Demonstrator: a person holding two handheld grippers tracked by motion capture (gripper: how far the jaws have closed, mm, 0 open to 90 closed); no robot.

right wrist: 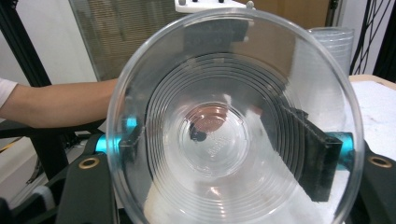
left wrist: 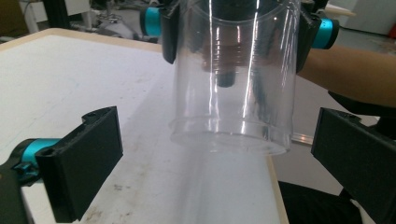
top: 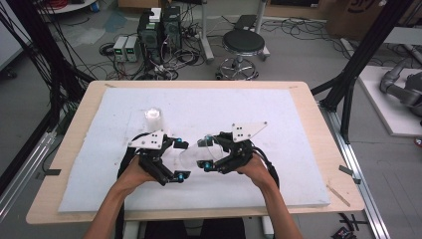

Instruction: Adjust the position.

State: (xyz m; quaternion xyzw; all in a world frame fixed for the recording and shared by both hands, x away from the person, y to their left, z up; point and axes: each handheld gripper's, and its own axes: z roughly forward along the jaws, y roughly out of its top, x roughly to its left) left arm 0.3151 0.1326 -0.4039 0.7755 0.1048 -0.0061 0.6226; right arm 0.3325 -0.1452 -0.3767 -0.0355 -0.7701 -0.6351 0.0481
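In the left gripper view the clear cup [left wrist: 233, 79] runs off the top edge, so its far end is cut away. In the right gripper view its rim is cut off at the bottom, and its wall blurs the right tongs [right wrist: 224, 154] behind. From above, the cup is barely discernible against the surface [top: 298, 104].

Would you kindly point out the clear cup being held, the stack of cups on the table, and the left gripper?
clear cup [right wrist: 233, 126], right gripper view, its ringed inside.
stack of cups [top: 154, 118], high view, its side wall.
left gripper [left wrist: 212, 161], left gripper view, midway between its fingers.
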